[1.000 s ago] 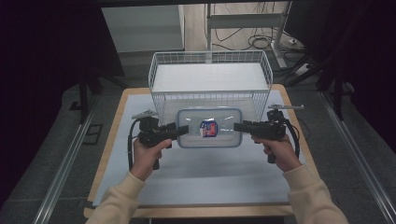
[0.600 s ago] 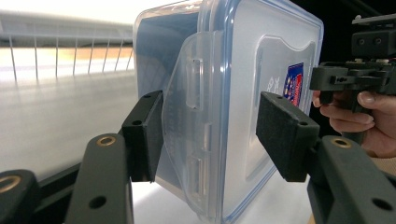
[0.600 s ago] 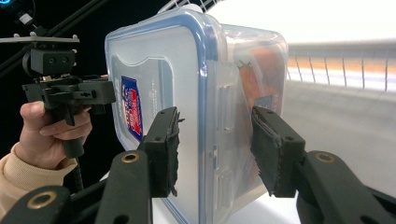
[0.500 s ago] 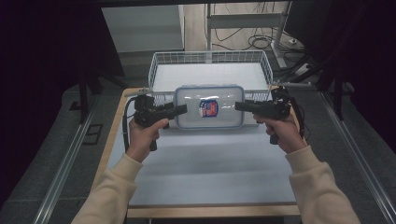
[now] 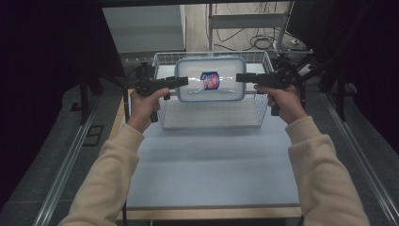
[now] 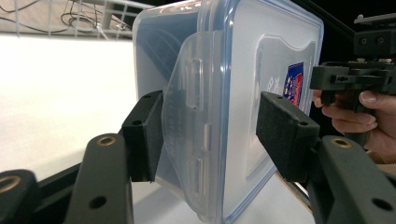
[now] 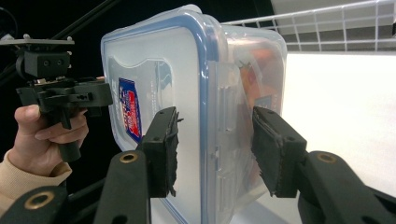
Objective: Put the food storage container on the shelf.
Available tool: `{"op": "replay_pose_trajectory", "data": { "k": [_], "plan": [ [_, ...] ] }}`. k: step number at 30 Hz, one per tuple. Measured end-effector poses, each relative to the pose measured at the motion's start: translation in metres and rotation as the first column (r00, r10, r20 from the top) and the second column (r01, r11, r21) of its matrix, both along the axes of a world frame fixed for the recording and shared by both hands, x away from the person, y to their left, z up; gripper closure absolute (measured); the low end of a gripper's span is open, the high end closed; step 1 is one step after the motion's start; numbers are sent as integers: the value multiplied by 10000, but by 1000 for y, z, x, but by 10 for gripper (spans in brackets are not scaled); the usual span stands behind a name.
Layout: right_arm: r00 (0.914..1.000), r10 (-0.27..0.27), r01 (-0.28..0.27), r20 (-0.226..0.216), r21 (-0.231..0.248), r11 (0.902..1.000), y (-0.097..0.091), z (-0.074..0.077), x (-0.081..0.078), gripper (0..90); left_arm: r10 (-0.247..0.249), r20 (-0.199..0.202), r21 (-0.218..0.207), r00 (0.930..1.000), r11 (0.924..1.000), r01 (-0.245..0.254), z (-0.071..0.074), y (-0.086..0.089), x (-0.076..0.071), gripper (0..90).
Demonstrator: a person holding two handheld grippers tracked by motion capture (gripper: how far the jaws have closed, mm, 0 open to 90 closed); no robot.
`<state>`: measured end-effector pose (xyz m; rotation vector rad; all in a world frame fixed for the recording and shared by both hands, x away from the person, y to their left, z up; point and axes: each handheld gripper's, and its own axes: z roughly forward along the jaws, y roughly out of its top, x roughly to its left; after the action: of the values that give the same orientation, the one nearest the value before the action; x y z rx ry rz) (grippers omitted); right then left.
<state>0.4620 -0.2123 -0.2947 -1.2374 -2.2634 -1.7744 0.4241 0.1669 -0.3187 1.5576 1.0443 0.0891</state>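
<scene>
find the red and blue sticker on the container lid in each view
High view: sticker at top centre, on the lid, above the wire basket.
Left gripper view: sticker right of centre, edge-on.
Right gripper view: sticker left of centre.
Shared landmark: the lid's blue rim.

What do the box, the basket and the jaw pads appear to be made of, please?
Box: clear, glossy plastic by the look, see-through walls, blue-rimmed lid with moulded latches. Basket: thin white wire mesh, probably coated metal. Pads: black, matte, rough-edged foam or rubber; which one is unclear.
</scene>
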Motion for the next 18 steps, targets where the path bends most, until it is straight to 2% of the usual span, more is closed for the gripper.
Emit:
{"op": "replay_pose_trajectory", "data": {
  "k": [4,8,11,15,18],
  "plan": [
    [9996,-58,60,-261,53,10000,1,0,17,525,22,-243,-59,9997,10000,-23,-1,1,18,432],
    [9985,-163,169,-526,113,9998,1,-5,30,525,-54,-499,-168,9987,9998,45,-4,3,29,433],
    [9970,-227,255,-740,366,9990,0,-7,34,524,-81,-657,-295,9978,9995,62,-3,3,35,440],
    [9958,-320,351,-862,356,9987,0,-7,39,517,-124,-924,-407,9956,9991,87,-4,4,42,438],
    [9922,-508,548,-1139,322,9980,2,-6,44,508,175,-1084,-331,9939,9992,-212,-3,0,50,412]
  ]
}}
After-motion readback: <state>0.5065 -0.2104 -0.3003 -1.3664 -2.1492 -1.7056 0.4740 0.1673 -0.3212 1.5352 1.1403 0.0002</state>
